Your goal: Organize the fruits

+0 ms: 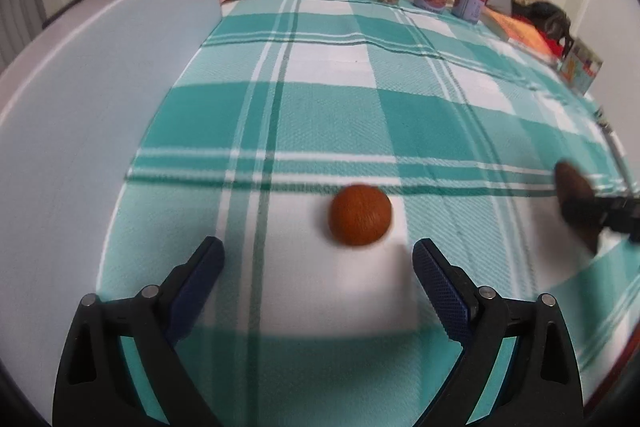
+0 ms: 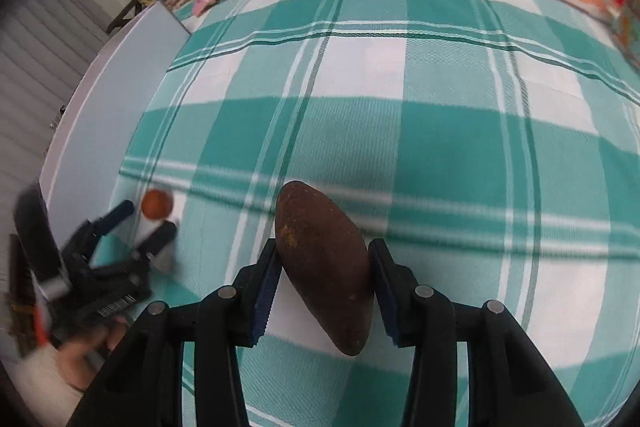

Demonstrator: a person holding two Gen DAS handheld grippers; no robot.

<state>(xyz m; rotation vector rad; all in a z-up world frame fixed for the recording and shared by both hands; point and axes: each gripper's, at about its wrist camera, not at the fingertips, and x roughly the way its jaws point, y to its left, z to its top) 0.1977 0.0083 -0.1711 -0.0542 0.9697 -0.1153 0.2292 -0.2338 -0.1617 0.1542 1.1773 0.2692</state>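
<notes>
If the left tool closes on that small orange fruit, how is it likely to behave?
The orange fruit looks round, so a nudge would probably roll it across the checked cloth. Its dimpled skin suggests decent grip. The left tool stands open just short of it.

Your left gripper [image 1: 318, 259] tilts downward, jaws spread wide, nothing between pads. Your right gripper [image 2: 324, 267] tilts downward, jaws clamped on brown fruit [image 2: 324, 263]. Your hand [image 2: 86, 351] grips left gripper's handle.

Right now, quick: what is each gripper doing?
Left gripper: open, empty, orange fruit just ahead on the cloth.
Right gripper: shut on the brown fruit.
</notes>
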